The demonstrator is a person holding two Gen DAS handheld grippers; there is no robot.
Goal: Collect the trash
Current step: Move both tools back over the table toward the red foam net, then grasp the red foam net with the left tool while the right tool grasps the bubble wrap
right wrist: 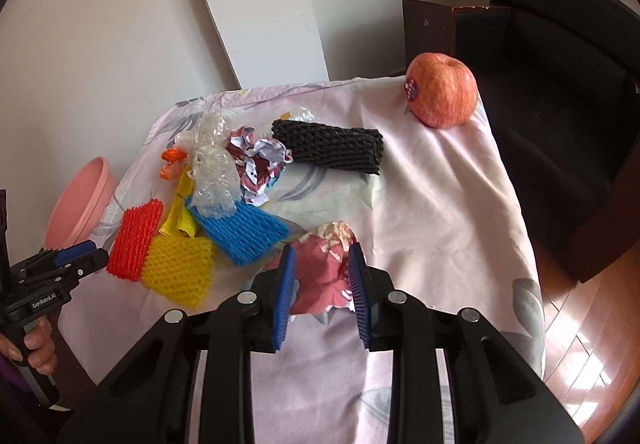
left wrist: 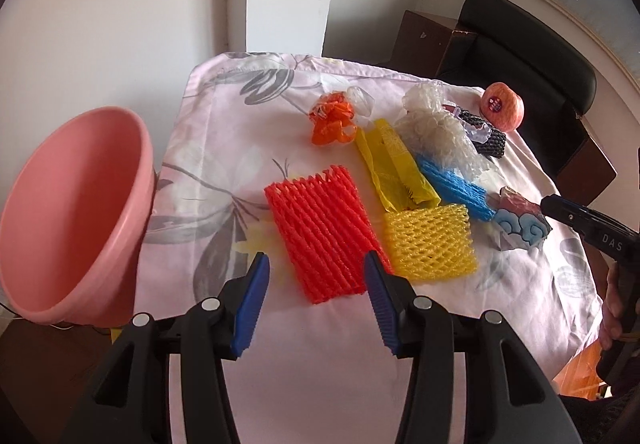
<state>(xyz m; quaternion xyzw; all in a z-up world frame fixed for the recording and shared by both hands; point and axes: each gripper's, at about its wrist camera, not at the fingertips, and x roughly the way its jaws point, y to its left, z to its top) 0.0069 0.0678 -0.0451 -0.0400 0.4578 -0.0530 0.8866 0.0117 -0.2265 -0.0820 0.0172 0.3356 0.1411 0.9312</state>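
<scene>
Trash lies on a pink floral cloth (left wrist: 208, 132). A red foam net (left wrist: 324, 228) lies just beyond my left gripper (left wrist: 316, 256), whose blue pads stand open and apart from it. Beside it are a yellow foam net (left wrist: 430, 240), a blue foam net (left wrist: 456, 184), a yellow bag (left wrist: 392, 168), an orange bag (left wrist: 332, 116) and clear bubble wrap (left wrist: 436, 128). My right gripper (right wrist: 321, 248) is shut on a crumpled red wrapper (right wrist: 320, 272), held low over the cloth. A black foam net (right wrist: 328, 146) and crumpled foil (right wrist: 256, 160) lie farther back.
A pink bowl (left wrist: 72, 204) stands off the table's left edge. An apple (right wrist: 442, 90) sits at the far right corner. A black chair (right wrist: 560, 64) and a dark wooden cabinet (right wrist: 432, 24) stand behind the table. A hand (right wrist: 38, 344) grips the left tool's handle.
</scene>
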